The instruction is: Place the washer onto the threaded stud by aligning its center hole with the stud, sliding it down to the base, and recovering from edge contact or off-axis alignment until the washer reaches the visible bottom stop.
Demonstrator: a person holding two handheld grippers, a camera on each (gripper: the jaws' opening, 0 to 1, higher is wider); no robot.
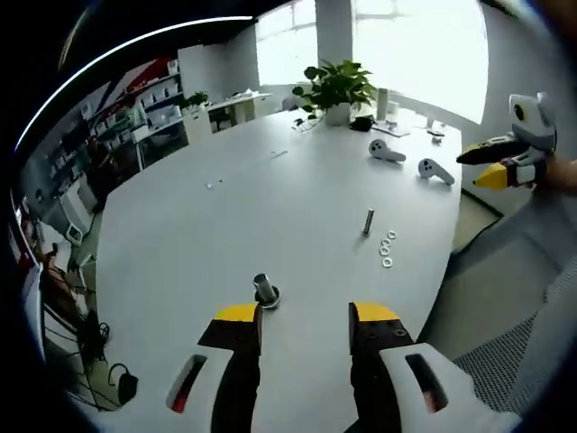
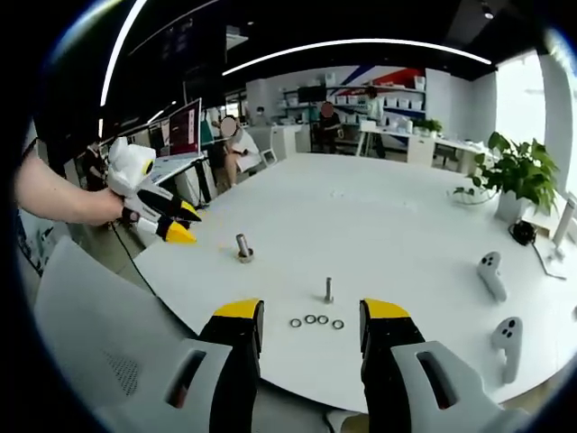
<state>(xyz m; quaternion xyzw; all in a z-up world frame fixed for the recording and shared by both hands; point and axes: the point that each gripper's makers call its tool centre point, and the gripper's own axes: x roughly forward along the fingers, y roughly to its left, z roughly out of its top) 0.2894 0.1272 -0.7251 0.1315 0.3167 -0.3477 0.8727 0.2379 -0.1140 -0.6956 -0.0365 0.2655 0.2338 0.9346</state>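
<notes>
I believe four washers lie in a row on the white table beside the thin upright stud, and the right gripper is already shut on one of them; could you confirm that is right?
Not quite: the right gripper is open and holds nothing. The right gripper view shows all four washers lying loose on the table beside the stud, between its spread jaws.

Four washers (image 2: 315,320), two studs (image 2: 329,290)

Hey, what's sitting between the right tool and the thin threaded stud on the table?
In the right gripper view, a row of four small washers lies on the white table between the open right tool and the stud.
</notes>
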